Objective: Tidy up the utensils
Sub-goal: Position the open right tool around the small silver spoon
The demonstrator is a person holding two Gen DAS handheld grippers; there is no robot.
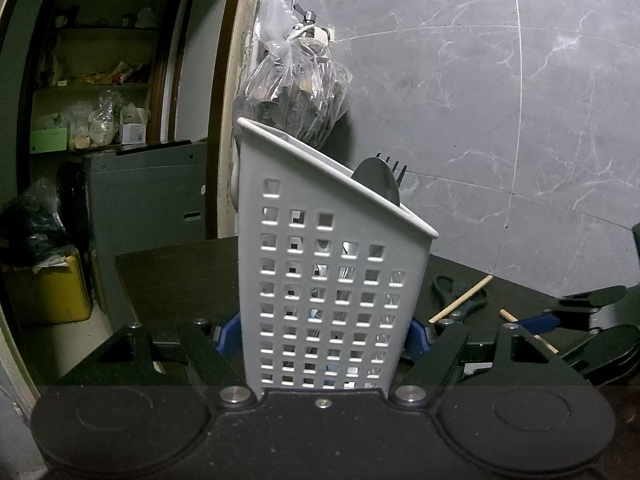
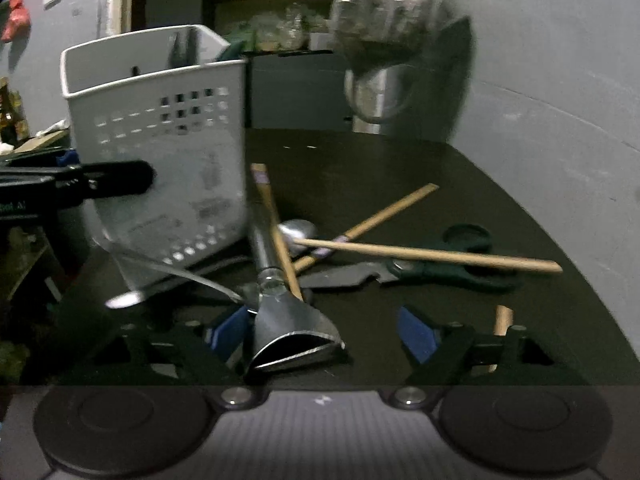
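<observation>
Left gripper (image 1: 326, 336) jaws clamped tight; right gripper (image 2: 324, 334) jaws spread, gripping nothing.

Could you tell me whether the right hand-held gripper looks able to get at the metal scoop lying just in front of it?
Probably yes: the right hand-held gripper is open, with the metal scoop's wide end already between its fingers. One chopstick lies across the scoop's handle and may shift.
</observation>
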